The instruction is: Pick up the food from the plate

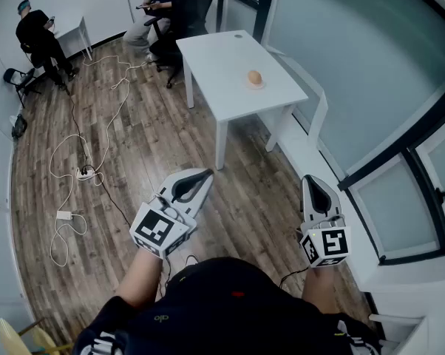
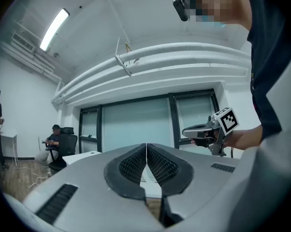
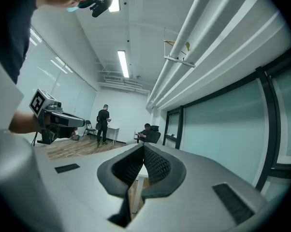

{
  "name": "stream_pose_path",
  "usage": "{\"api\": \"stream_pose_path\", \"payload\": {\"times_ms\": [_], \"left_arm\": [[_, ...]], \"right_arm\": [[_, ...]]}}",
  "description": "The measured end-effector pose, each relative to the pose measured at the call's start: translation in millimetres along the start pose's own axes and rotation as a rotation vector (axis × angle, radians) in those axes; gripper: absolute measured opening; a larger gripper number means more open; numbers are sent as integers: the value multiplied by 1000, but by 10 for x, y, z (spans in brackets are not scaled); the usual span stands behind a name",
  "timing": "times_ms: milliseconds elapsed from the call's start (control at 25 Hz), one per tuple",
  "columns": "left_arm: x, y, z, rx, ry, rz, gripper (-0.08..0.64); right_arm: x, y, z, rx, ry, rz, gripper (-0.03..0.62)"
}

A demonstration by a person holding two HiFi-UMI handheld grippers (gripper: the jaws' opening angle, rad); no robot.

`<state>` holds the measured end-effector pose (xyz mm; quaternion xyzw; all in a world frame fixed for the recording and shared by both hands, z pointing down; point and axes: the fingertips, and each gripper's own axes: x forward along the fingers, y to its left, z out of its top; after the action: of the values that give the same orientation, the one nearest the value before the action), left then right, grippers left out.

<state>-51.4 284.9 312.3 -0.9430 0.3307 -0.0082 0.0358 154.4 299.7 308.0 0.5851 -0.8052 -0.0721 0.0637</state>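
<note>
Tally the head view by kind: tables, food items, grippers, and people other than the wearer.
Tables: 2, big table, small desk
Food: 1, food on the big table
Grippers: 2, left gripper, right gripper
People: 2, standing person, seated person
Total: 7

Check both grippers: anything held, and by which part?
Nothing held. Left gripper and right gripper are shut and empty; the food lies on the table, away from both.
</note>
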Motion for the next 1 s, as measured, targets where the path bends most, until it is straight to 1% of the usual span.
{"api": "stream_pose_path", "payload": {"times_ms": [520,640,760,840,1000], "left_arm": [[-33,17,-1,-17,-2,-11,25],[-50,19,0,-18,-3,-12,25],[-74,6,-10,-14,-7,-15,25],[-97,-1,-1,-31,-5,-14,25],[-147,31,-16,-28,-6,-19,25]], "right_arm": [[43,91,11,-22,6,-6,25],[28,105,47,-5,-28,-2,25],[-7,108,96,11,-55,-17,25],[-15,119,97,6,-48,-25,25],[4,185,86,6,-34,-22,25]]}}
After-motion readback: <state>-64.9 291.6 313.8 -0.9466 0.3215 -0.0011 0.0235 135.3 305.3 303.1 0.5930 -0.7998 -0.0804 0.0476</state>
